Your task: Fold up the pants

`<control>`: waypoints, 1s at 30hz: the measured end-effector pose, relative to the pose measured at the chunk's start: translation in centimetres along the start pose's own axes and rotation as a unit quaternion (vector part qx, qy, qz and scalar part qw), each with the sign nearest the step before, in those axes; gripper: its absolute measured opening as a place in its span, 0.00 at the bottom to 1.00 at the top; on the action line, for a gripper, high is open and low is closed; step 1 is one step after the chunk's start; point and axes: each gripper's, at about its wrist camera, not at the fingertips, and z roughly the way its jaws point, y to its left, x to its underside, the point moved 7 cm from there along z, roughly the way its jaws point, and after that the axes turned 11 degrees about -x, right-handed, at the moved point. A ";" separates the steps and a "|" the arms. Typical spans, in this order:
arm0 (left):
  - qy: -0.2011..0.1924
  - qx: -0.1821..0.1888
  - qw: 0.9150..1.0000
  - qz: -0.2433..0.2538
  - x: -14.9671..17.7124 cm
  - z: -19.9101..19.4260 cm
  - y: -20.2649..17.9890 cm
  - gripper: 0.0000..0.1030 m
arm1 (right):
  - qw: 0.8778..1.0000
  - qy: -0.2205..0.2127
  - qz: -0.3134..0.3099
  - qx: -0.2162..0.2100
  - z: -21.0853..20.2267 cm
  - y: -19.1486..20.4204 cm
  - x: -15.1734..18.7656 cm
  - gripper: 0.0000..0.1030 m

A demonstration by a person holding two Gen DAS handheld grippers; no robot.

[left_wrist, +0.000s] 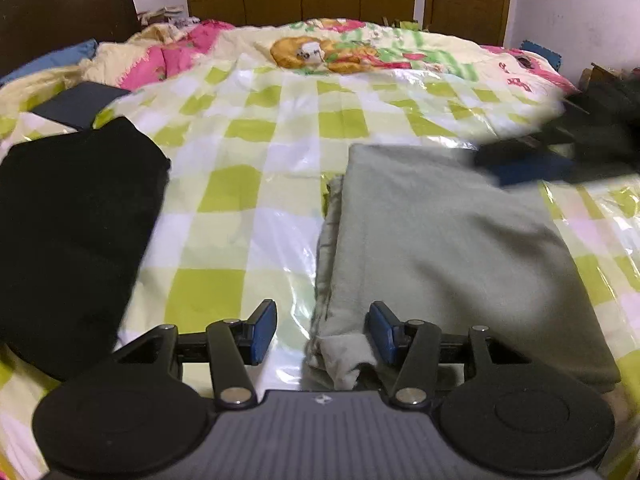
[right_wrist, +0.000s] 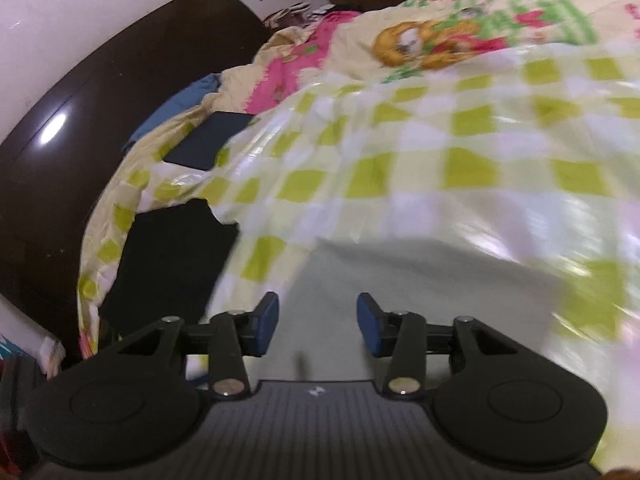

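Grey-green pants [left_wrist: 448,248] lie folded into a rectangle on the checked bed cover [left_wrist: 248,168]. My left gripper [left_wrist: 322,330] is open at their near left corner, the layered edge between its blue pads. My right gripper [left_wrist: 528,164] shows blurred over the far right corner in the left wrist view. In the right wrist view the right gripper [right_wrist: 318,324] is open above the pants [right_wrist: 420,280], holding nothing.
A folded black garment [left_wrist: 76,232] lies to the left, also in the right wrist view [right_wrist: 168,264]. A dark flat pad [left_wrist: 76,104] lies beyond it. A dark wooden headboard [right_wrist: 100,120] stands at the left. A crumpled pink quilt [left_wrist: 176,56] lies at the back.
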 end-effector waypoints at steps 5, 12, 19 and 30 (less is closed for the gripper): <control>0.015 0.024 0.999 -0.020 1.2 0.0 -0.8 0.63 | 0.998 0.027 0.025 0.055 -3.4 -2.8 5.2 0.46; 0.010 0.000 1.000 -0.009 0.2 0.2 -1.0 0.68 | 0.991 0.014 0.131 -0.032 -1.2 -4.8 6.7 0.46; 0.045 0.008 0.998 -0.034 0.3 3.0 0.4 0.88 | 0.972 -0.008 0.210 -0.102 0.4 -7.5 5.8 0.45; 0.022 0.047 0.998 0.021 -1.2 2.8 -6.3 0.74 | 0.987 -0.002 0.150 -0.063 -2.8 -11.4 3.3 0.11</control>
